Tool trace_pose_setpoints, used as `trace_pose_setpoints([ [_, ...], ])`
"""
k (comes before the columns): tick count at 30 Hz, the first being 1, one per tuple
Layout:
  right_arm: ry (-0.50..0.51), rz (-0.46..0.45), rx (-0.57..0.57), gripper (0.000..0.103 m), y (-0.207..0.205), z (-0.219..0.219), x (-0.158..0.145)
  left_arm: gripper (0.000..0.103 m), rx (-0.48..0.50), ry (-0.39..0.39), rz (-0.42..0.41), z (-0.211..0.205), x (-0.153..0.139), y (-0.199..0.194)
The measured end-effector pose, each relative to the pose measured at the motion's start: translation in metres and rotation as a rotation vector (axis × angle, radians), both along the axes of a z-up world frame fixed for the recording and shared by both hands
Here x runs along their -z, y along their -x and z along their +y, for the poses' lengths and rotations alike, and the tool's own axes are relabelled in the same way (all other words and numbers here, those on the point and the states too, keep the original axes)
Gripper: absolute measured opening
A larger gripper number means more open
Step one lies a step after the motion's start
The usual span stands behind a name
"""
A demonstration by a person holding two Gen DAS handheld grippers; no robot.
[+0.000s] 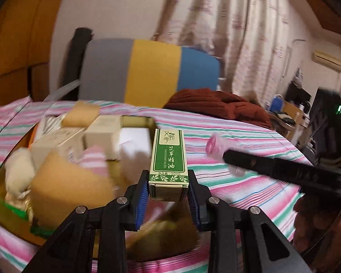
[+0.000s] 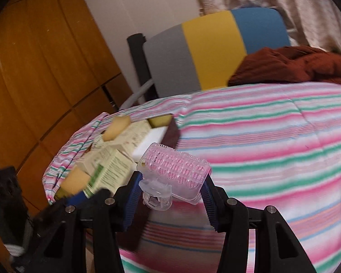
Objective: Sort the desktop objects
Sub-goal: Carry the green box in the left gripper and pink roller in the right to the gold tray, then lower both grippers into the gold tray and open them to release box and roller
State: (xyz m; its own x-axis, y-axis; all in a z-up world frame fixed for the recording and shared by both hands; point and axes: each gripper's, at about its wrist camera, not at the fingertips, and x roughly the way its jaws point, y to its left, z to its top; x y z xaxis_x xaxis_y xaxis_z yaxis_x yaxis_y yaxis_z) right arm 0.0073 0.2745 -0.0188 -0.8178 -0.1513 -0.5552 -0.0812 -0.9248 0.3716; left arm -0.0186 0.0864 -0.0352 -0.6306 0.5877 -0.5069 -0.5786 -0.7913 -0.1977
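Note:
My left gripper (image 1: 168,183) is shut on a green and cream essential-oil box (image 1: 168,159), held upright above the striped tablecloth. My right gripper (image 2: 170,182) is shut on a clear case of pink hair rollers (image 2: 175,171), tilted across its blue pads. In the left wrist view that pink case (image 1: 216,146) shows at the tip of the other gripper's black finger (image 1: 284,170). A tray (image 1: 2,182) on the left holds cream boxes (image 1: 102,136), tan sponges (image 1: 66,184) and a white block (image 1: 134,143).
A pink, green and white striped cloth (image 2: 272,136) covers the table. Behind it stand a grey, yellow and blue chair back (image 1: 152,72) and a rust-brown garment (image 1: 218,107). Wooden panelling (image 2: 34,68) is at the left, curtains at the back. A hand (image 1: 318,218) is at lower right.

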Motion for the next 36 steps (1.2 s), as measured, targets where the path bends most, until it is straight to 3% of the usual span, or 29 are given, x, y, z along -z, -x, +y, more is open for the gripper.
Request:
trace_pose_setpoints([
  [5, -0.006, -0.019, -0.045, 0.052, 0.029, -0.021, -0.006, 0.031, -0.049, 0.011, 0.013, -0.019, 0.006, 0.005],
  [11, -0.011, -0.039, -0.076, 0.052, 0.052, -0.036, -0.007, 0.031, -0.042, 0.022, 0.016, -0.028, 0.009, 0.009],
  [22, 0.032, -0.075, -0.043, 0.055, 0.110, -0.042, -0.005, 0.031, -0.049, 0.026, -0.057, -0.017, 0.012, 0.023],
  [27, 0.079, -0.075, -0.032, 0.060, 0.107, -0.032, 0.004, 0.031, -0.038, 0.031, -0.015, -0.023, 0.012, 0.011],
  [31, 0.123, -0.031, -0.028, 0.060, 0.083, -0.020, 0.002, 0.032, -0.032, -0.007, -0.003, -0.034, 0.006, 0.003],
  [33, 0.108, -0.035, -0.056, 0.058, 0.077, -0.028, 0.003, 0.032, -0.037, -0.026, 0.001, -0.041, 0.002, 0.001],
  [35, 0.086, -0.048, -0.091, 0.043, 0.072, -0.037, 0.004, 0.032, -0.042, -0.041, 0.001, -0.047, -0.002, 0.000],
  [36, 0.075, -0.055, -0.108, 0.041, 0.070, -0.042, 0.005, 0.032, -0.052, -0.049, 0.007, -0.051, -0.005, 0.000],
])
